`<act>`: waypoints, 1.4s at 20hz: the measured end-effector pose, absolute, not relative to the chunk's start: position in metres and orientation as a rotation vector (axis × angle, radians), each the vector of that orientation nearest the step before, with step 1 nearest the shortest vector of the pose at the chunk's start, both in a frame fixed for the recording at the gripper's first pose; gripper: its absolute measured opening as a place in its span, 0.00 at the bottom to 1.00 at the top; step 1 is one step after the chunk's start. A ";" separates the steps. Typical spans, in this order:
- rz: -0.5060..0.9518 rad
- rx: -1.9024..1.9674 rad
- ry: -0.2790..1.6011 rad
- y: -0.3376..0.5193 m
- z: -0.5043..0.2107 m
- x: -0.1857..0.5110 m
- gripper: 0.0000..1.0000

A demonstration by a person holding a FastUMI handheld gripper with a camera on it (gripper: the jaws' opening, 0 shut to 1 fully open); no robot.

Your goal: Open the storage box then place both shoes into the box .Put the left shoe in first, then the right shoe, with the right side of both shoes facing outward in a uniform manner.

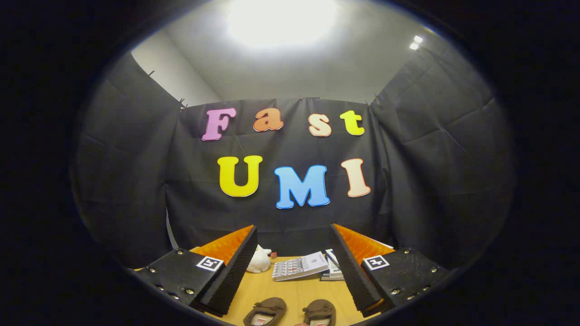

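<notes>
While the gripper (290, 271) hangs open and empty above the light wooden bench (290, 290), two brown suede moccasin shoes (290, 312) lie side by side between its fingers

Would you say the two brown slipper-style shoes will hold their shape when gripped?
Probably not fully: the brown slipper-style shoes look soft and low-sided, so the walls may fold. They seem light and lie flat on the wooden table, unlikely to roll. The gripper is open above them.

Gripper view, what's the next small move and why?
Probably tilt the gripper down toward the table. Its fingers are open with nothing between them, pointing at the wall, and the two shoes lie low between them.
</notes>
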State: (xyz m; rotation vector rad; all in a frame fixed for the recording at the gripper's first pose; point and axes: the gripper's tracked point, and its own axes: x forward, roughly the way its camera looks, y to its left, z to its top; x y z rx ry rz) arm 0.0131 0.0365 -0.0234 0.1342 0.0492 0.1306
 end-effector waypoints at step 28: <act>0.380 1.245 0.794 0.224 -0.225 -0.030 0.97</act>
